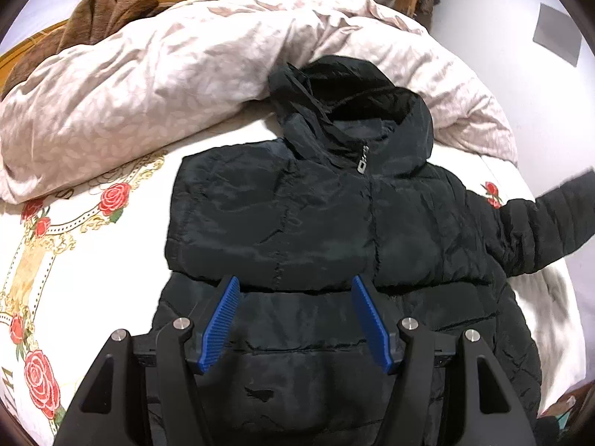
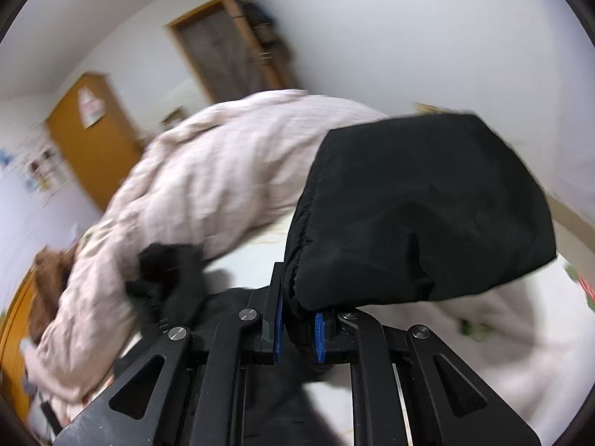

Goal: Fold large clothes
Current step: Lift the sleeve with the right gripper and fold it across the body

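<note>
- the room has pale walls (image 1: 483,7), and a wooden wardrobe (image 2: 93,137) stands at the far side with a paper stuck on its door.
- a tall wooden frame (image 2: 227,48) leans by the wall, blurry in the right wrist view.
- the bed (image 1: 93,252) fills most of the left wrist view. its white sheet has red roses and gold swirls.
- a big puffy pink quilt (image 1: 167,70) is bunched up across the far end of the bed.
- a brown fuzzy blanket (image 1: 104,15) sits behind the quilt, in the far corner.
- the black jacket (image 1: 316,223) lies flat on the sheet, front up, zipped, with its hood touching the quilt. one side is folded in over the chest.
- the sleeve (image 1: 550,219) on the other side sticks up and out off the bed.
- the right gripper (image 2: 299,334) is closed tight on the end of that sleeve, and the cuff bulges out above its blue pads.
- the left gripper (image 1: 295,319) hangs over the bottom part of the jacket. its blue fingers (image 1: 223,319) are spread apart with nothing in them.
</note>
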